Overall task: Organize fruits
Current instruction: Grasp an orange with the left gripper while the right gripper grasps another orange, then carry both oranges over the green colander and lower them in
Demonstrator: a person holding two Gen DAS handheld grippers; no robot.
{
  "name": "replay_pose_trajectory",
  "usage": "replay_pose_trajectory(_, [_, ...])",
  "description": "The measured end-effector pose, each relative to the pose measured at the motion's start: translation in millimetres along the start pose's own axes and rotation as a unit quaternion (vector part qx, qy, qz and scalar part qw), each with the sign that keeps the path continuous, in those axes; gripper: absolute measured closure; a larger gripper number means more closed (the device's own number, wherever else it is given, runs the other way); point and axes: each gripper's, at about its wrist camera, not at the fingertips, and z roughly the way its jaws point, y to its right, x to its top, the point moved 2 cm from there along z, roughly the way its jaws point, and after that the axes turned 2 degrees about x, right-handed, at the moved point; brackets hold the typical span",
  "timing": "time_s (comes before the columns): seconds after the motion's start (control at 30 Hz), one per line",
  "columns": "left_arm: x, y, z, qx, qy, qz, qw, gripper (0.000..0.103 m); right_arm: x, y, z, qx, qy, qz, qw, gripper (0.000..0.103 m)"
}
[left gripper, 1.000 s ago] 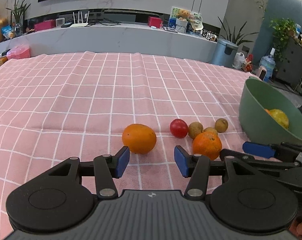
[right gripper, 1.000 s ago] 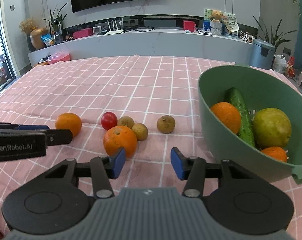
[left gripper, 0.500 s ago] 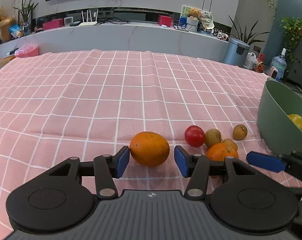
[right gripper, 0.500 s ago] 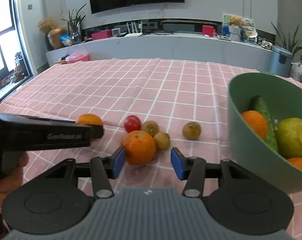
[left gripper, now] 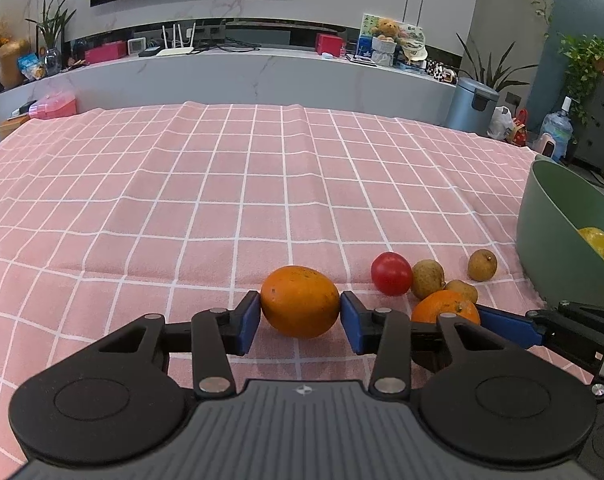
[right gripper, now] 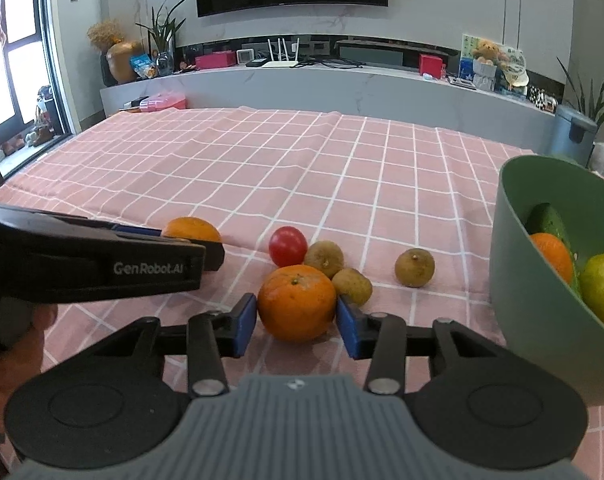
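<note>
Both grippers have moved forward until an orange sits between each pair of pads. From the left wrist, the left gripper (left gripper: 299, 322) brackets the left orange (left gripper: 299, 301), jaws apart but nearly touching. From the right wrist, the right gripper (right gripper: 296, 319) likewise flanks the nearer orange (right gripper: 297, 302). Grasping seems underway; next, squeeze, lift, carry right to the green bowl (right gripper: 514, 280).
</note>
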Motion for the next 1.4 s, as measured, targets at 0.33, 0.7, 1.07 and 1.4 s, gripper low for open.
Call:
replay_pose_trajectory(0.33, [-4, -1, -22, -0.011, 0.003, -0.015, 0.9998, 0.055, 7, 0, -22, 0.003, 0.002, -0.005, 1.000, 0.065])
replay_pose_trajectory(0.7, [13, 17, -70, -0.070, 0.022, -0.039, 0.9965, 0.055, 20, 5, -81, 0.006, 0.017, -0.012, 1.000, 0.065])
replay_pose_trajectory(1.07, [39, 74, -95, -0.132, 0.047, 0.002, 0.9901, 0.055, 30, 37, -144, -0.022, 0.039, -0.028, 0.999, 0.065])
replay_pose_trajectory(1.4, [60, 128, -80, -0.173, 0.037, 0.089, 0.9801, 0.055, 40, 88, -171, -0.051, 0.017, -0.064, 0.997, 0.065])
